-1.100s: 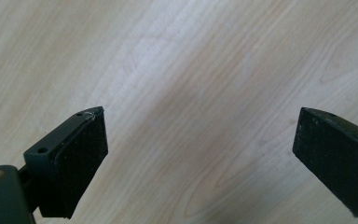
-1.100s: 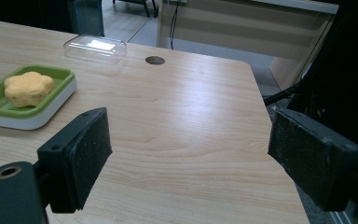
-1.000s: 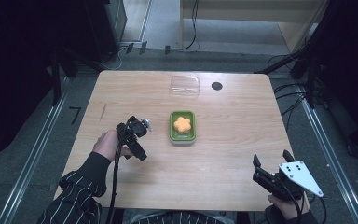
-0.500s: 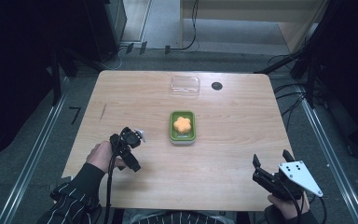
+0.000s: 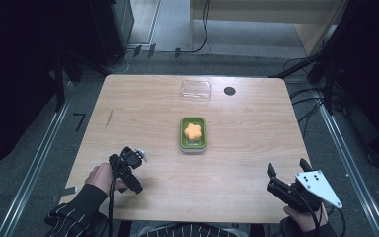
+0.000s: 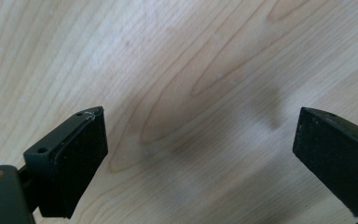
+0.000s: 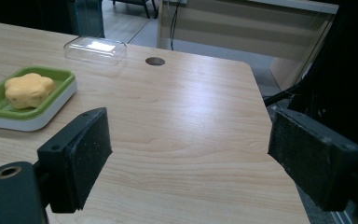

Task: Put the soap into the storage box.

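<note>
A wooden table (image 5: 256,148) stood on a grey floor, seen from above. Near its middle sat a green tray (image 5: 193,134) on a white base, and in the tray lay an orange flower-shaped piece (image 5: 193,131). Toward the far edge rested a clear plastic lid (image 5: 196,90), well apart from the tray, and just beside the lid to the right was a dark round hole (image 5: 229,91) in the tabletop.

The left gripper (image 5: 128,170) was held over the near left part of the table by a hand (image 5: 101,177) in a striped sleeve (image 5: 71,217). It pointed down at the wood. In the left gripper view its black jaws stood wide apart with only bare wood grain (image 6: 191,93) between them, and they held nothing.

The right gripper (image 5: 290,183) sat at the near right corner, a grey three-cornered plate (image 5: 318,186) on top of it. In the right gripper view its jaws were spread wide and gripped nothing; bare tabletop (image 7: 186,130) lay between them. Beyond the left jaw the tray (image 7: 0,109) and the orange piece (image 7: 29,89) showed, with the lid (image 7: 95,49) and the hole (image 7: 154,61) farther back.
</note>
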Demonstrator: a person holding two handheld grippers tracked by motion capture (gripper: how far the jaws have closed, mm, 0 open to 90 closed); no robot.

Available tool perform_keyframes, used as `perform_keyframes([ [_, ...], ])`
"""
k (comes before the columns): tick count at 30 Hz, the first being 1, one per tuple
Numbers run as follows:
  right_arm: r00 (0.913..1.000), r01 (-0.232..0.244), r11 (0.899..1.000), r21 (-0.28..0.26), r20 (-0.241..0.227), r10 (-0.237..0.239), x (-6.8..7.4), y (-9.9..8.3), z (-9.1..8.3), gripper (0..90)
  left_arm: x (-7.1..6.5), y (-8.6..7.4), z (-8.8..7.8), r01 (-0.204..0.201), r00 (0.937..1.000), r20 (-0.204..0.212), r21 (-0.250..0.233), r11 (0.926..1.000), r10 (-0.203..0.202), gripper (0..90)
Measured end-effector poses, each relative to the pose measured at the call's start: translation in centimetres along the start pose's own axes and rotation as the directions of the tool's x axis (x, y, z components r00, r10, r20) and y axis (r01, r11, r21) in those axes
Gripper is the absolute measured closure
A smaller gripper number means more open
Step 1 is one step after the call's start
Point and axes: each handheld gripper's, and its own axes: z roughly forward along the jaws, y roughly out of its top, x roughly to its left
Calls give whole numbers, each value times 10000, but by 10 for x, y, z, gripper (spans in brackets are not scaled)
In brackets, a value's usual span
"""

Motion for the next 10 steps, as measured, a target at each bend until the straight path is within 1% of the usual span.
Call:
perform_keyframes([
  [2, 10000, 16, 10000, 6, -2, -16, 0, 0, 0, 137, 0, -1, 0, 21, 10000, -56, -28, 10000, -21, 30],
  [5, 10000, 15, 10000, -15, 10, -15, 0, 0, 0, 137, 0, 0, 1, 56, 10000, 6, -56, 10000, -56, 26],
  [6, 10000, -4, 10000, -6, 1, 4, 0, 0, 0, 137, 0, 1, 2, -89, 10000, 10, 11, 10000, 89, 26],
  [10, 10000, -28, 10000, -24, 34, 28, -1, -1, 1, 137, -1, 3, 2, -130, 9999, -14, -8, 9999, 130, 21],
])
